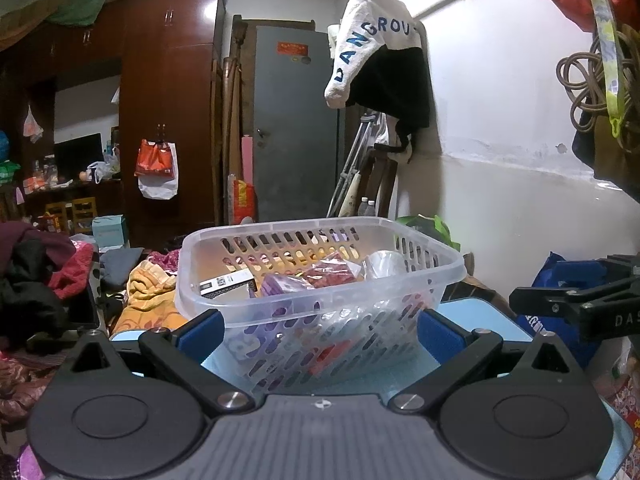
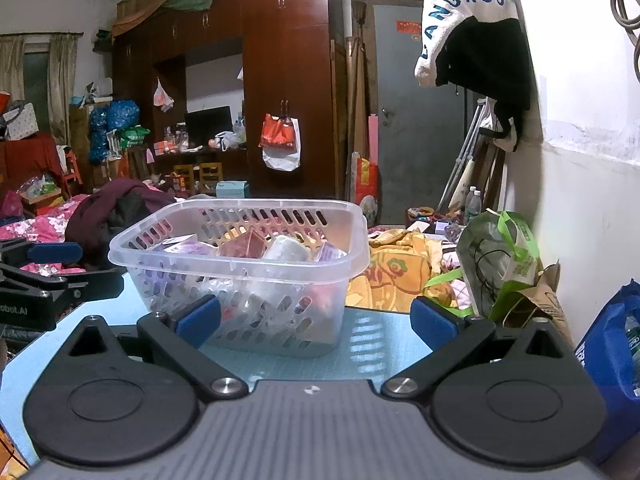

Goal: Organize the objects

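A clear slotted plastic basket [image 1: 320, 236] stands on a light blue table top [image 1: 480, 312]. Inside it lie a red packet [image 1: 332, 272], a purple packet [image 1: 280, 284], a white roll [image 1: 384, 264] and a black-and-white box [image 1: 224, 282]. My left gripper [image 1: 320, 330] is open, its blue pads on either side of the basket's near wall, with nothing held. In the right wrist view the same basket [image 2: 240, 208] stands ahead and to the left on the table top [image 2: 376, 340]. My right gripper [image 2: 316, 320] is open and empty. Each gripper shows at the edge of the other's view.
A green bag [image 2: 500, 256] and brown paper bag [image 2: 540, 300] stand right of the table by the white wall. A blue bag [image 2: 612, 360] sits at far right. Clothes and an orange blanket [image 2: 392, 276] cover the bed behind. A wardrobe [image 1: 168, 100] and grey door [image 1: 296, 120] stand beyond.
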`<state>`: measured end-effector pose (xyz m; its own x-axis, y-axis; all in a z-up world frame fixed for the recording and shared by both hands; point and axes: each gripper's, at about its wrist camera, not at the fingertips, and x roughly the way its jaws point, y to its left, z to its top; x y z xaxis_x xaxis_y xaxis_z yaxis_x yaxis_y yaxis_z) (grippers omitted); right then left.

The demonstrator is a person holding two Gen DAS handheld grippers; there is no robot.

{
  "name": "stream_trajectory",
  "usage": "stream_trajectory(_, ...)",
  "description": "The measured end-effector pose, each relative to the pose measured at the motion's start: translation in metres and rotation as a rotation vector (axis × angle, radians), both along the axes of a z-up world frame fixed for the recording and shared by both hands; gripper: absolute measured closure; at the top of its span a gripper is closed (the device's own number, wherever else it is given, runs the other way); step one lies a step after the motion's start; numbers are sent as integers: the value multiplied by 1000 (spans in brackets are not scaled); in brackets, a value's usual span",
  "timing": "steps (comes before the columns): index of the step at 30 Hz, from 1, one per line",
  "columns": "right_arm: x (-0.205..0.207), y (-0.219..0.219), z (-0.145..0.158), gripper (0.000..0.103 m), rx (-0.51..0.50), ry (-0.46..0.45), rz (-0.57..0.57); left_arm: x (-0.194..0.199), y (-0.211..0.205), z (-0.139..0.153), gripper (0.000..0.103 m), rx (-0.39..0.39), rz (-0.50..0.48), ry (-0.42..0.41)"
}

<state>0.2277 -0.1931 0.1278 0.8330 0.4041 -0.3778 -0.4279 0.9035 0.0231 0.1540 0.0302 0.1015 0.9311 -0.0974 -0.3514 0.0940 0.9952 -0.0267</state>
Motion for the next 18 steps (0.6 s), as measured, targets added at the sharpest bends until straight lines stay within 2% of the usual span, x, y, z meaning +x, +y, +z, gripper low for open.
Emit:
stream_trajectory(5,0,1,0,0,0,7,-1,0,0,0,0,-8,-17,2)
stream_trajectory(9,2,-1,0,0,14,8,12,3,-3,2,0,6,2,0)
stream_trajectory(18,2,2,1,0,13,17,12,4,1,6,0,-17,17,7)
